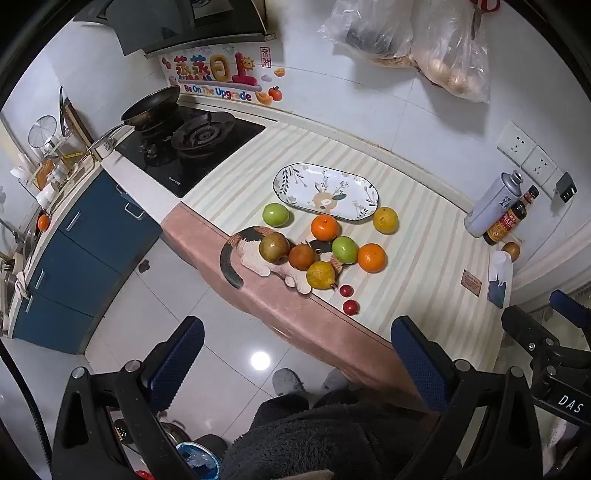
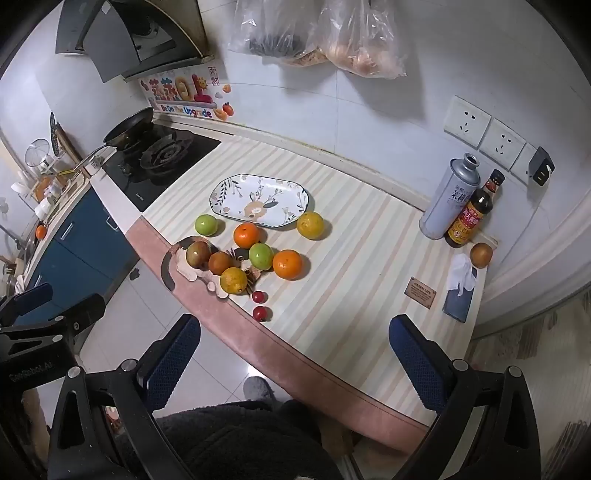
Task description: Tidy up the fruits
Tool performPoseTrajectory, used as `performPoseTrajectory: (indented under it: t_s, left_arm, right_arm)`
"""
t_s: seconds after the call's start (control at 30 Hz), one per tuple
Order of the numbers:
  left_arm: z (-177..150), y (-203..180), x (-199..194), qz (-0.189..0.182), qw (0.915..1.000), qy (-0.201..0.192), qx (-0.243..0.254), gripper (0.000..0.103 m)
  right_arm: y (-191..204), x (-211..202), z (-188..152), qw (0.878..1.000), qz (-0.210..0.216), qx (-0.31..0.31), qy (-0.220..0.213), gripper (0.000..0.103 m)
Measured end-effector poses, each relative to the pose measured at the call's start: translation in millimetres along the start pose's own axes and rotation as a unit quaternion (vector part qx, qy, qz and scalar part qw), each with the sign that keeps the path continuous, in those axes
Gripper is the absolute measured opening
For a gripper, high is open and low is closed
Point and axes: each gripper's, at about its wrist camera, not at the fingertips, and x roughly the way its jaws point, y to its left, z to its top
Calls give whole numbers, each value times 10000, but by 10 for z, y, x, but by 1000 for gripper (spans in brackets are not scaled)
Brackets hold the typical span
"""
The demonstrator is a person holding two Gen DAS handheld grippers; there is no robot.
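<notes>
An oval patterned plate (image 1: 325, 191) (image 2: 259, 199) lies bare on the striped counter. In front of it are loose fruits: two green apples (image 1: 275, 214) (image 2: 205, 224), two oranges (image 1: 324, 227) (image 2: 287, 263), a yellow citrus (image 1: 385, 220) (image 2: 310, 225), two brownish fruits (image 1: 274, 247) (image 2: 198, 254), a yellow-green fruit (image 1: 320, 274) (image 2: 233, 280) and two small red fruits (image 1: 350, 306) (image 2: 259, 312). My left gripper (image 1: 295, 354) hangs open over the counter's front edge, nothing between its fingers. My right gripper (image 2: 293, 350) is open too, well short of the fruit.
A cat-shaped mat (image 1: 251, 254) lies under some fruit at the counter edge. Stove with a pan (image 1: 155, 107) sits left. A can (image 2: 448, 197), a sauce bottle (image 2: 469, 218), one brown fruit (image 2: 481, 254) and a phone (image 2: 460, 295) stand at the right. Bags (image 2: 317, 33) hang on the wall.
</notes>
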Motion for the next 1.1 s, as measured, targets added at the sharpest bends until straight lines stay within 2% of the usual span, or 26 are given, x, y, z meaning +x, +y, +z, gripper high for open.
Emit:
performPoseTrajectory:
  t_s: [1.1]
  left_arm:
    - [8, -43, -34, -7, 10000, -22, -18, 103]
  right_arm:
    - [-25, 17, -6, 10000, -13, -21, -76, 103]
